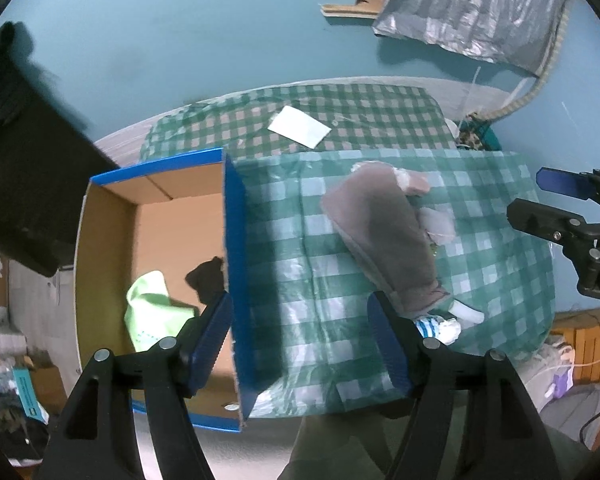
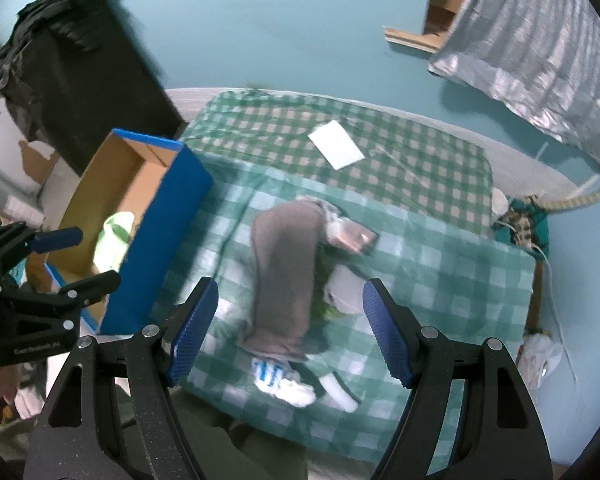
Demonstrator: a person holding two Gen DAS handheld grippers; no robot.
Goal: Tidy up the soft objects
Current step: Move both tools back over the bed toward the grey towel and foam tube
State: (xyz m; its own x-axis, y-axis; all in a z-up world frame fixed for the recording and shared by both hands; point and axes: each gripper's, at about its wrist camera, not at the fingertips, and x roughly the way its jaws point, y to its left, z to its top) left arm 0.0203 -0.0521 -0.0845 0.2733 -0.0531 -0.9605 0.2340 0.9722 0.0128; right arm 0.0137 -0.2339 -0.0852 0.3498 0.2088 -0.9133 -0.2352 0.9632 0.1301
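Left wrist view: left gripper (image 1: pixel 302 338) hovering with blue-padded jaws spread wide, holding nothing, straddling the blue wall of the open blue-sided cardboard box (image 1: pixel 236 264). Lying just beyond the right finger, near the front edge of the green-and-white checked plastic cloth (image 1: pixel 300 280): a long grey-brown fabric piece (image 1: pixel 384 236) heaped with a blue-and-white striped sock (image 1: pixel 430 326) and a white sock (image 1: pixel 468 312). Sitting inside the box, by the left finger: a light green cloth (image 1: pixel 152 308) and a small black fabric item (image 1: pixel 208 276). Resting farther back on the checked cloth: a white paper sheet (image 1: pixel 300 126). Behind, teal wall (image 1: pixel 180 40) and silvery foil sheet (image 1: pixel 476 8). Right gripper (image 1: pixel 540 196) entering at the right edge, parted, empty.

Right wrist view: right gripper (image 2: pixel 290 330) gaping wide, empty, framing the blurred sock heap between its fingers without touching. Box standing at the cloth's left edge. "GenRobot_AI" seeming to be printed on the left tool body, blurred.
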